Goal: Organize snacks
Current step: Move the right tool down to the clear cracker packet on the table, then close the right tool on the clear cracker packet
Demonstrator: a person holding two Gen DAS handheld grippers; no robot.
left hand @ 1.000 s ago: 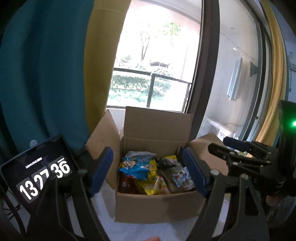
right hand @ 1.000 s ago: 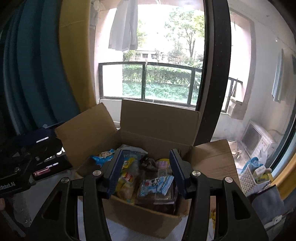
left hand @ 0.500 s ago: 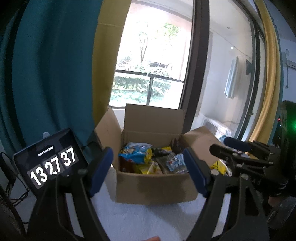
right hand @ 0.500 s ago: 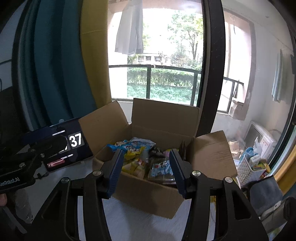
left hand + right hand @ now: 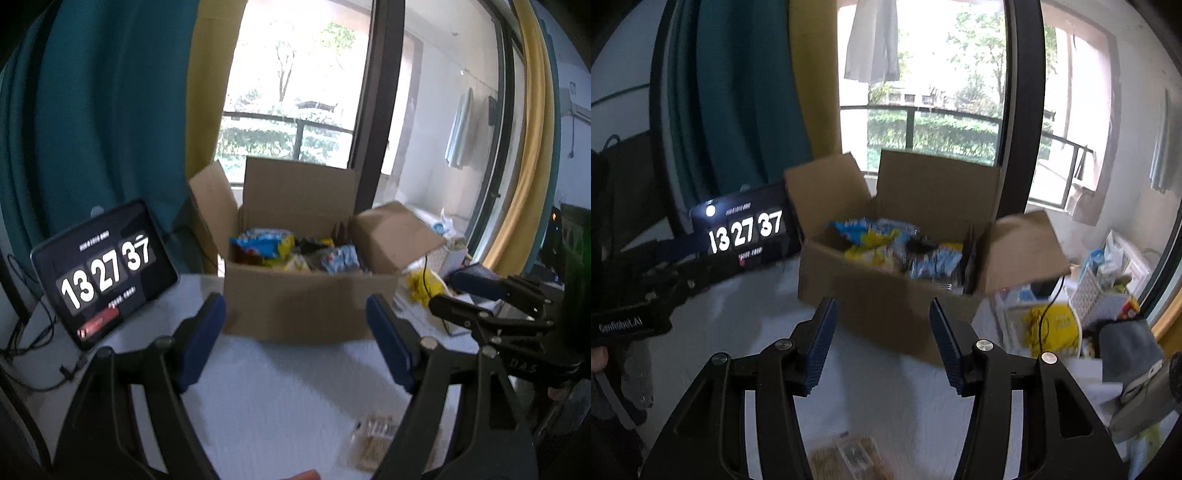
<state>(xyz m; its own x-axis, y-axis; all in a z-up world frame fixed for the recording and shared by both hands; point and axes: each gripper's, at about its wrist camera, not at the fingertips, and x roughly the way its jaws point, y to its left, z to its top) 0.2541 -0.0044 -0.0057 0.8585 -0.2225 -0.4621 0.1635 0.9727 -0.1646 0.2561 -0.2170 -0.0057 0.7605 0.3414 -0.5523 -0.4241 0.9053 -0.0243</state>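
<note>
A tablet reading "13 27 37" leans left of the open cardboard box of crinkly blue and yellow snack packets on the white tabletop. Before the box, my left claw stands apart and empty, "GenRobot.AI" printed on its body. My right claw is opening, nothing between its ribbed blue pads; a blurred clear packet lies below.

Left gripper empty, agape; right gripper jaws opening, empty.
</note>
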